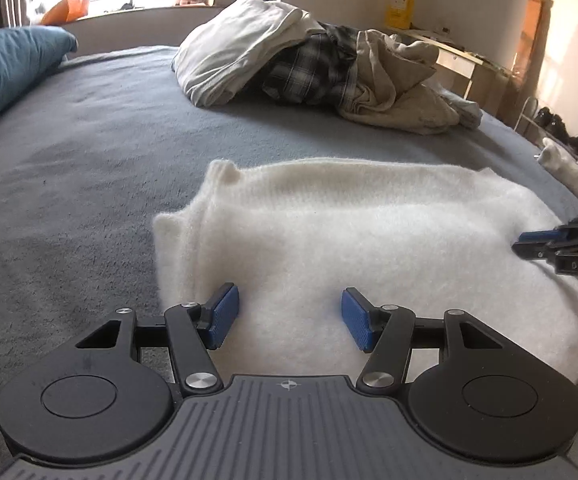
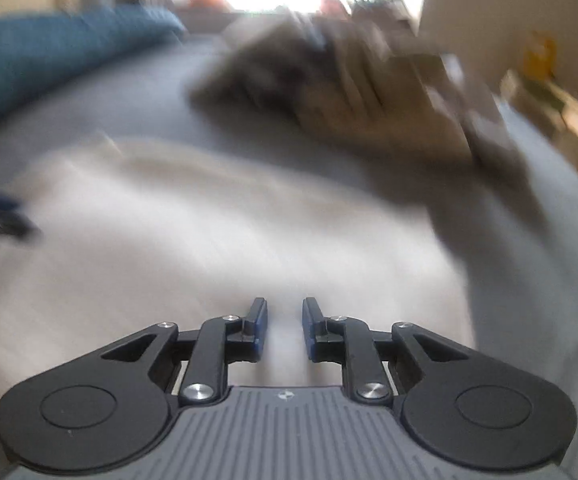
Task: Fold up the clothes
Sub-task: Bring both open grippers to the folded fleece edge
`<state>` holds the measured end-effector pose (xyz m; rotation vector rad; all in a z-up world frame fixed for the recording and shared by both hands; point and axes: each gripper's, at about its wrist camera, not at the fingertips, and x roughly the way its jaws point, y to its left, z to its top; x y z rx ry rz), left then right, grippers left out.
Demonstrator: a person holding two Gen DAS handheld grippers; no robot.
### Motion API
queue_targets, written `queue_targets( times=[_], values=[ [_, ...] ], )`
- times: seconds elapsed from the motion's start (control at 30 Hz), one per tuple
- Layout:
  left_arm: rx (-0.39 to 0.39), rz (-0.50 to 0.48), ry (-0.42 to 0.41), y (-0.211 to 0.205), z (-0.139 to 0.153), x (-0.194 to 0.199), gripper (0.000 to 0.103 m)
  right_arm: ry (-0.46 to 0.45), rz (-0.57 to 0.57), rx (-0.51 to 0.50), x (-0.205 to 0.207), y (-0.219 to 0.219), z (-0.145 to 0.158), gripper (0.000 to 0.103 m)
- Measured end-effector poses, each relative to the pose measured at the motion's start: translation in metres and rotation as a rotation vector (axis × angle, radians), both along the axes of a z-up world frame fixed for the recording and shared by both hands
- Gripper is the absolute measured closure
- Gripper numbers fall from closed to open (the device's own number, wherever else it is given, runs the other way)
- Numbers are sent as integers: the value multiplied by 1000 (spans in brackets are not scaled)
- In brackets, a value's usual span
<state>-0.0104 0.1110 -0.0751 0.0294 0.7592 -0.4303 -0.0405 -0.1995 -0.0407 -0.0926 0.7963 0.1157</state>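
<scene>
Sweater [image 1: 369,240] folded on bed [image 1: 69,152] | left gripper [image 1: 290,316] jaws wide apart | right gripper [image 2: 285,330] jaws narrowly apart

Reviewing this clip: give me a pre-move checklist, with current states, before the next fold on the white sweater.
1. Left tongs open, empty: ok.
2. Right tongs state: narrow gap, nothing visibly pinched; cannot tell.
3. White sweater flat on the grey bedspread: ok.
4. Sweater apart from the unfolded clothes pile: ok.
5. Right wrist view sharp enough to aim: not ok, blurred.
</scene>
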Motion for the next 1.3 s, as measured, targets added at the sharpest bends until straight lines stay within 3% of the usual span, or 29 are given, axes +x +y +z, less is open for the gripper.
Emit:
queue_targets(
  times=[0.17,0.37,0.47,0.63,0.8,0.93,1.03,1.13,1.23,1.3],
  values=[
    [25,2,-24,0,13,-6,45,-79,-14,-2,-5,7,19,81],
    [42,49,5,1,-3,6,44,-52,-103,8,-2,-22,10,80],
    [67,53,12,-4,5,6,44,-36,-148,13,-1,-37,5,80],
    [62,64,-18,-4,16,8,44,-96,-201,-14,-3,-48,25,80],
    [59,119,54,-4,0,22,43,-53,-235,24,-2,-63,0,80],
    [74,137,57,-7,17,24,43,-68,-202,-61,-3,-52,21,80],
    [70,122,7,-11,29,27,43,-128,-203,22,2,-54,38,80],
    [91,96,-5,-25,22,39,43,-149,-177,133,13,-54,44,80],
    [92,116,37,-27,0,53,43,-56,-191,188,31,-58,16,80],
    [61,118,35,-21,-3,52,42,-54,-185,185,30,-61,3,80]
  ],
)
